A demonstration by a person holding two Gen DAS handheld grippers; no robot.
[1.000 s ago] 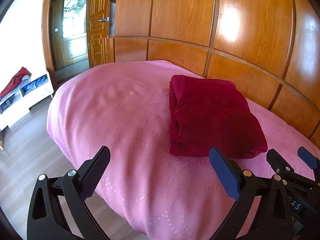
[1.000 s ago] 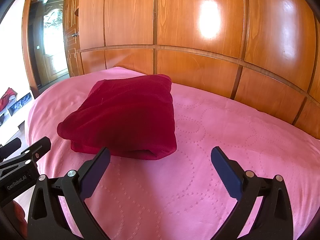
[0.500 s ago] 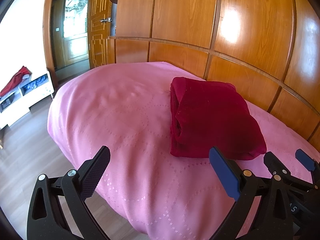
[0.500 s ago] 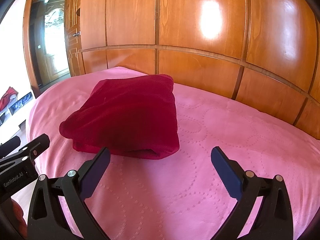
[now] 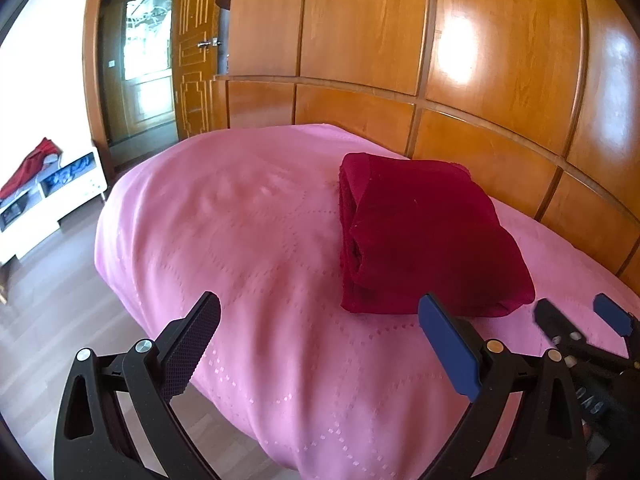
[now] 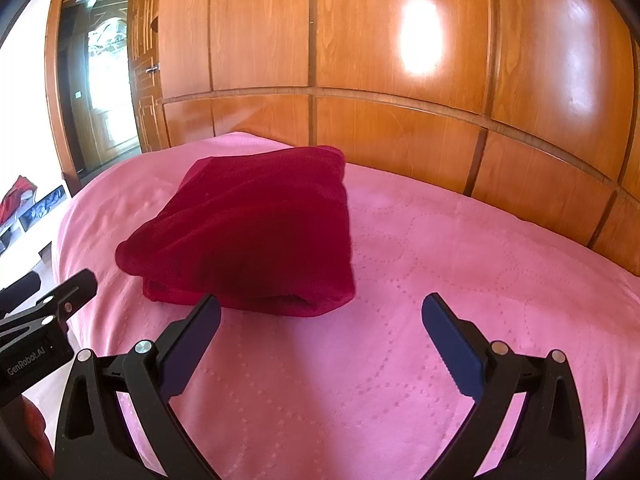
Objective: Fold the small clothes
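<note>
- Left wrist view shows the dark red garment (image 5: 428,236) lying folded into a thick, squarish bundle on the pink bedspread (image 5: 248,240), near the wooden headboard (image 5: 480,136); from the right wrist it sits left of centre (image 6: 256,240).
- Folding looks finished, so the step in hand seems to be pulling back from the bundle.
- Left gripper (image 5: 320,344) is spread wide and holds nothing; its fingers hover short of the cloth's near edge.
- Right gripper (image 6: 320,332) is equally wide and empty, over bare bedspread (image 6: 440,280).
- Next move, I judge: fetch another garment, or square off the loose layered end.
- Compared with a second ago, the bundle lies unchanged and both grippers have barely shifted.
</note>
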